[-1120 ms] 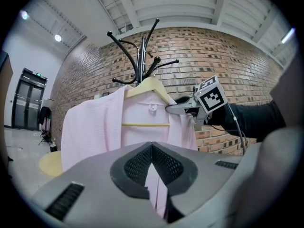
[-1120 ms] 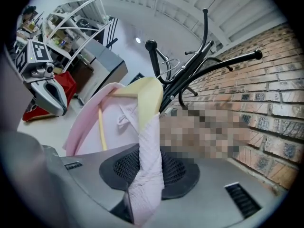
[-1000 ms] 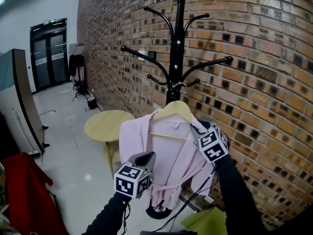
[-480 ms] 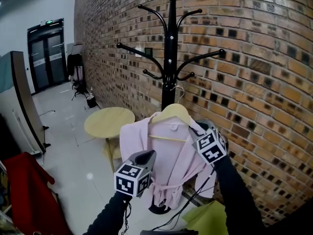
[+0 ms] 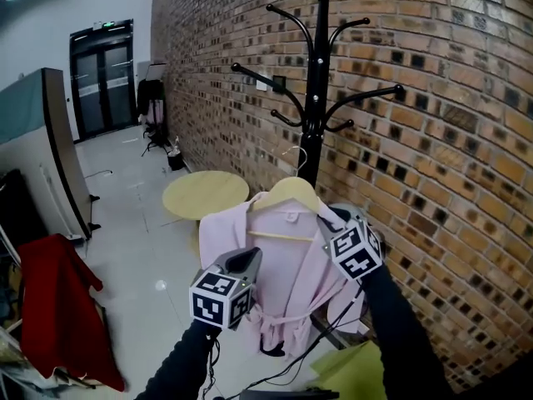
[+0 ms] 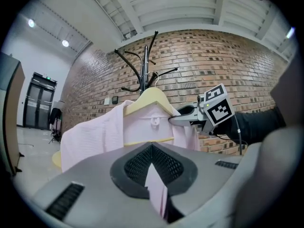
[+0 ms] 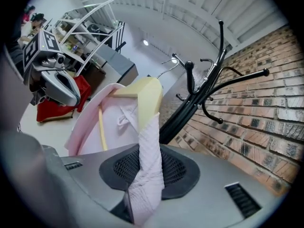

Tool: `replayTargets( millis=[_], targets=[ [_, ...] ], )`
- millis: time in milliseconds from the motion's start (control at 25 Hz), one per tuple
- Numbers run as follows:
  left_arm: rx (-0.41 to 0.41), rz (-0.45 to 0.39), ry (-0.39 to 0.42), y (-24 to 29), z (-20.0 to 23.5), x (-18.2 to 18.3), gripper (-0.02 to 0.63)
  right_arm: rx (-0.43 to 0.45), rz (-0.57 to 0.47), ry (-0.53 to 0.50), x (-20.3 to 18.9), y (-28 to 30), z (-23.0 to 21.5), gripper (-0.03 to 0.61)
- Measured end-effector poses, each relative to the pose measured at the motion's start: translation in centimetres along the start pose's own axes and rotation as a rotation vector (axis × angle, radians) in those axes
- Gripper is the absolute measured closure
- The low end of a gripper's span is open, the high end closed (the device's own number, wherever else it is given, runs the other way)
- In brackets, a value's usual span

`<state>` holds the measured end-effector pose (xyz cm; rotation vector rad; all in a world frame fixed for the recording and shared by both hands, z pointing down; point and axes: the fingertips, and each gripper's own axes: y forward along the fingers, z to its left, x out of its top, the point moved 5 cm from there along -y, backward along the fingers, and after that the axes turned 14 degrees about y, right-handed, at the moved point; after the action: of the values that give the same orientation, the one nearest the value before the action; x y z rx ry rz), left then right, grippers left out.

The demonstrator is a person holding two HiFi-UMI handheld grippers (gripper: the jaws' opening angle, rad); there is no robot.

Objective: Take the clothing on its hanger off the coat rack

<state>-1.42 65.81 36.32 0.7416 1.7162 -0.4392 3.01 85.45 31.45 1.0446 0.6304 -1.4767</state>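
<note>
Robe [image 5: 283, 277]: pink, hanging mid-air in the middle of the head view, clear of the floor.
Left gripper [image 5: 243, 262]: jaws pinched on a fold of robe cloth, low on the front-left side. No wood in the pinch.
Hanger [image 5: 291, 192]: wooden, inside the robe's shoulders. Long axis runs left-right, roughly level, spanning the gap between the two grippers.
Hook [image 5: 293, 152]: points up, just left of the pole, below the lowest arms. Looks clear of every arm, no contact visible.
Right gripper [image 5: 337, 221]: jaws clamped on twisted robe cloth right at the hanger's right shoulder tip. Can't tell if the wood is in the pinch too.
Rack [image 5: 315, 98]: black, upright against the brick wall [image 5: 433, 140], behind and right of the robe. Arms bare.
Key relation: right gripper is nearer the hanger and the pole, so it likely carries the load while the left one only steadies cloth.
Next move, my read: draw the lot left and toward the person, away from the pole.
Risk: hook swinging into a low arm.
</note>
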Motion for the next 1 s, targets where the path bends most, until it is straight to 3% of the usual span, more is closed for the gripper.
replayTargets(
  millis=[440, 1000],
  targets=[
    [0.209, 0.034, -0.008, -11.0, 7.9, -1.2, 0.618, 0.140, -0.097, -0.028, 8.4, 3.3, 9.6, 0.486],
    [0.512, 0.106, 0.001, -32.3, 25.7, -6.4, 0.618, 0.352, -0.253, -0.072, 24.8, 13.4, 32.0, 0.486]
  ],
)
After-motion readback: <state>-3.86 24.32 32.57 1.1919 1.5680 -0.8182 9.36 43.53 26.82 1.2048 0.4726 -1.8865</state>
